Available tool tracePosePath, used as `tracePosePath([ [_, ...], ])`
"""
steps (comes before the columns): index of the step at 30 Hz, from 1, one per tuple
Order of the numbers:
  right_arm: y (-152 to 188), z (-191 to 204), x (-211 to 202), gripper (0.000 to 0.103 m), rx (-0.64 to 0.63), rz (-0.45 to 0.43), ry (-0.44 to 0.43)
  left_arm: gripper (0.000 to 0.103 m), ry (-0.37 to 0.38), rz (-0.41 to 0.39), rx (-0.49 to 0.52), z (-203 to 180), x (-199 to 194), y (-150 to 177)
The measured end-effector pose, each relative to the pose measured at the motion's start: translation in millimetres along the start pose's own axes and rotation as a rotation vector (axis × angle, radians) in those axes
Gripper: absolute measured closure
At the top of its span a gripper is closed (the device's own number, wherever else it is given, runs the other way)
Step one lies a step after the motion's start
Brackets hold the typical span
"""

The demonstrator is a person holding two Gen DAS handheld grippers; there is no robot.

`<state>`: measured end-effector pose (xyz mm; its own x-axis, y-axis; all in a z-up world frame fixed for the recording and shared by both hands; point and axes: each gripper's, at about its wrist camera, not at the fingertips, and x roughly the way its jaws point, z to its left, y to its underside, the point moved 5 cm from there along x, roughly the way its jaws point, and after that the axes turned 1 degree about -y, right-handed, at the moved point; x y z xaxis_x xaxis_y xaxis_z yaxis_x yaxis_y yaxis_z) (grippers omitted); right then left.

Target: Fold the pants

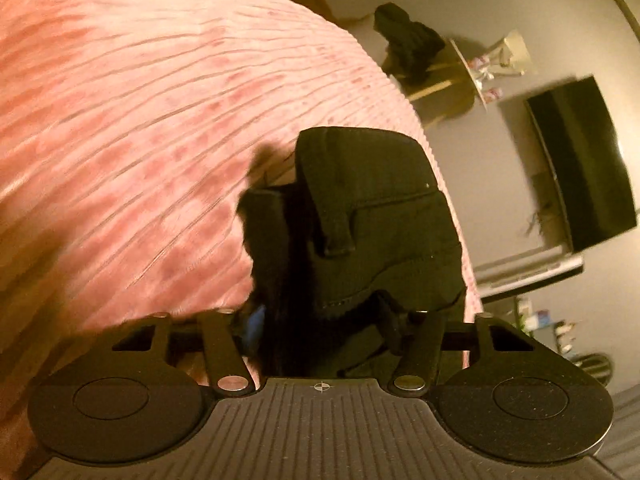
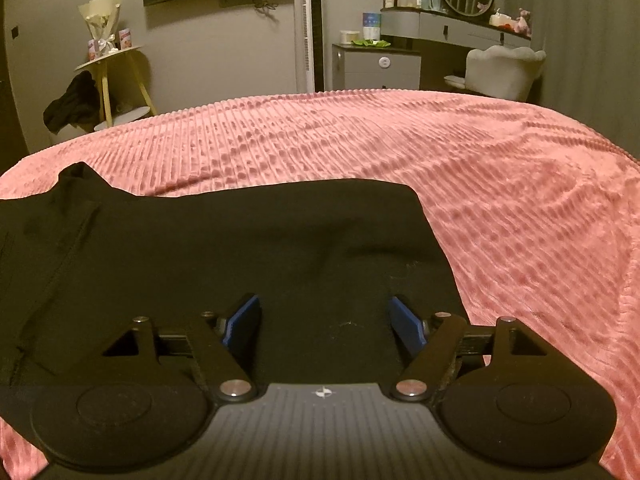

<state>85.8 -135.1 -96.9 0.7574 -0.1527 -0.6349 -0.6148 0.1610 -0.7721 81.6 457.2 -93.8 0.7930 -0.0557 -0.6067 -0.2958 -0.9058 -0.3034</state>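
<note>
The black pants (image 1: pixel 380 208) lie on the pink ribbed bedspread (image 1: pixel 140 100), with waistband, belt loop and pocket facing the left wrist camera. My left gripper (image 1: pixel 332 320) has bunched black fabric filling the space between its jaws. One blue pad (image 1: pixel 257 320) shows at the cloth's edge and the other is hidden, so I cannot see whether they press. In the right wrist view a flat stretch of the pants (image 2: pixel 200 248) spreads under my right gripper (image 2: pixel 324 320). Its blue pads (image 2: pixel 244 320) stand wide apart over the cloth, gripping nothing.
The bedspread (image 2: pixel 500 200) covers the bed to the far and right edges. Beyond it stand a yellow side table (image 2: pixel 108 56) with a bouquet and dark clothes (image 2: pixel 72 104), a white tower fan (image 2: pixel 310 28), a wall TV (image 1: pixel 580 160), a dresser and a pale chair (image 2: pixel 504 68).
</note>
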Motion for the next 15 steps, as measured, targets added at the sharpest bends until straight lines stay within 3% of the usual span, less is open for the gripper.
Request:
tracePosePath([
  [3,0,1,-1,0.029,-0.001,0.000,0.003,0.072,-0.008,-0.006,0.101,-18,-5,-1],
  [6,0,1,-1,0.029,-0.001,-0.001,0.003,0.079,-0.005,-0.041,0.220,-41,-17,0],
  [10,-1,-2,-4,0.030,0.022,-0.003,-0.006,0.083,-0.047,-0.134,0.566,-104,-41,19],
  [15,-5,-10,-14,0.030,0.091,-0.024,-0.031,0.084,0.037,-0.200,0.880,-178,-77,66],
])
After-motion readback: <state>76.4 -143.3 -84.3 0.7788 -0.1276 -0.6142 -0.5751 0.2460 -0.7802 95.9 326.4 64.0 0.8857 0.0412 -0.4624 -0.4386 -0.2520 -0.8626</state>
